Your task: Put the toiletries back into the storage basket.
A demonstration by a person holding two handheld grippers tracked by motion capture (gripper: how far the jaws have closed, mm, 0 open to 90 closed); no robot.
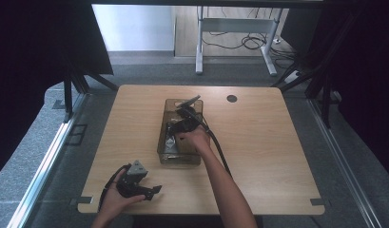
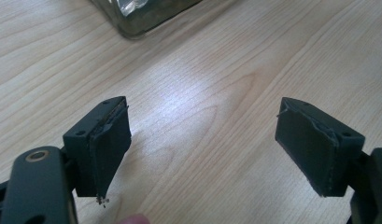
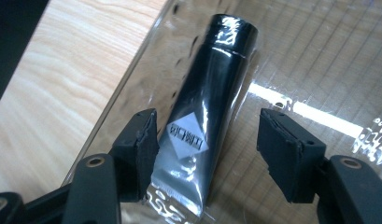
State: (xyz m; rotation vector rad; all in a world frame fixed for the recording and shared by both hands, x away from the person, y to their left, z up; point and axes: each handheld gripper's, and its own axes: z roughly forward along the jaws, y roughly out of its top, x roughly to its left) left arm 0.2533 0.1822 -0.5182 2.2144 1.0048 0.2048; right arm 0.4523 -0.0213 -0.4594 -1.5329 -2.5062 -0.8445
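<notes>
While the black tube (image 3: pixel 205 112) lies flat in the clear plastic tray (image 1: pixel 161 142), close along one wall and with its cap end pointing away from the right tool (image 3: pixel 207 154), a poor grasp can easily be made. The right tool's jaws are spread wide, one pad at the tube's flank and the other well apart from it, so nothing is gripped yet; if they are closed off-centre, the glossy tube may be pushed aside or squeezed out. The near jaw could also be caught on the tray wall and the light tray dragged across the bench (image 1: pixel 258 156). The left tool (image 1: pixel 149 189) is held wide and empty near the bench's front edge, so the tray is not steadied.
</notes>
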